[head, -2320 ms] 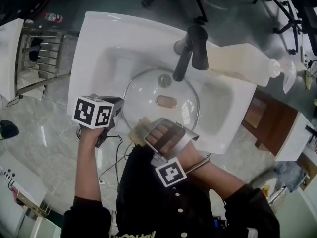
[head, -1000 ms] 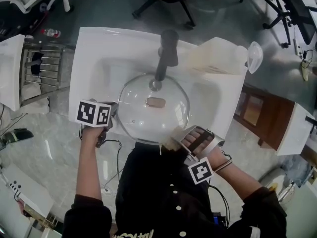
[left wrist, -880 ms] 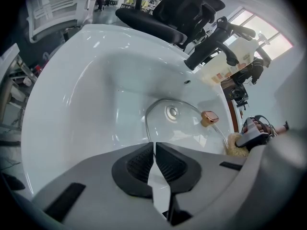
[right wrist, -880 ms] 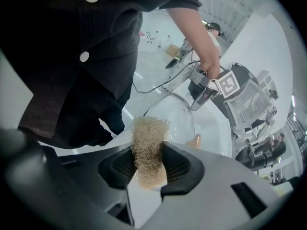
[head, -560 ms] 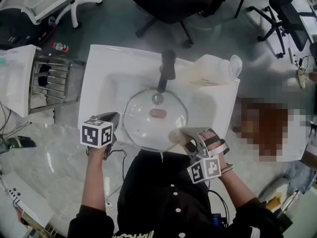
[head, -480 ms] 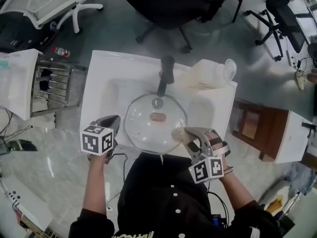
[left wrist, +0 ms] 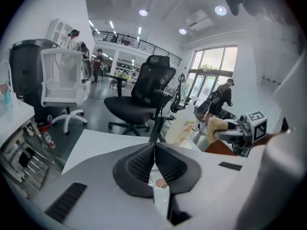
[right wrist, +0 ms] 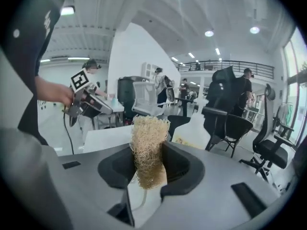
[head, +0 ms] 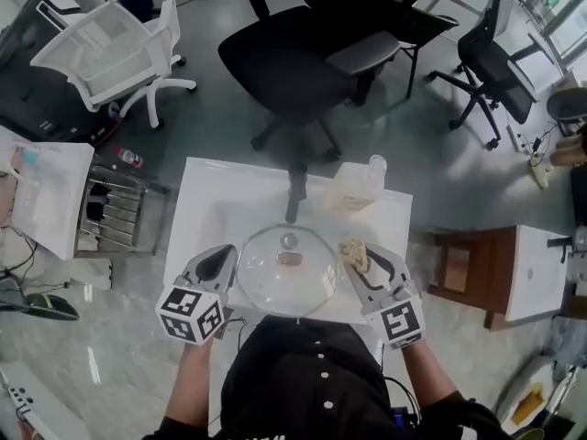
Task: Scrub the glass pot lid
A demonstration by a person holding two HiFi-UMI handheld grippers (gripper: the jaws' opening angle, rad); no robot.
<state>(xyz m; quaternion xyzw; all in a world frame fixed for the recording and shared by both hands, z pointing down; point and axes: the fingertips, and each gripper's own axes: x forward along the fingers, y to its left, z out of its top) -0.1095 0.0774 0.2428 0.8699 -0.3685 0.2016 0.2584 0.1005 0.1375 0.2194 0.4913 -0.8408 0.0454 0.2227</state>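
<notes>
**Both grippers lifted off the lid**

Since the earlier frame both grippers have risen out of the sink [head: 206, 200] and now hang above its front edge, one at each side of the lid [head: 286, 271]. Nothing holds the lid. It lies flat in the middle of the sink, with its far rim close to the faucet [head: 294, 191]. A pale jug [head: 356, 187] stands at the back right corner.

The left gripper [left wrist: 154, 159] has its jaws pressed together with nothing between them. The right gripper [head: 358, 257] is clamped on the scrubber [right wrist: 149, 145], a rough tan pad that sticks up well past the jaw tips.

From here I see three risks:

- Free lid. If the scrubber comes down again with no hold on the rim, the glass can probably slide or turn in the wet sink and knock against the faucet or the sink wall.
- Closed left jaws. They must open before they take the rim; coming down closed they would only push the lid away.
- Long scrubber. So much of it stands free that hard pressure may bend it, or pull it out of the jaws.
</notes>
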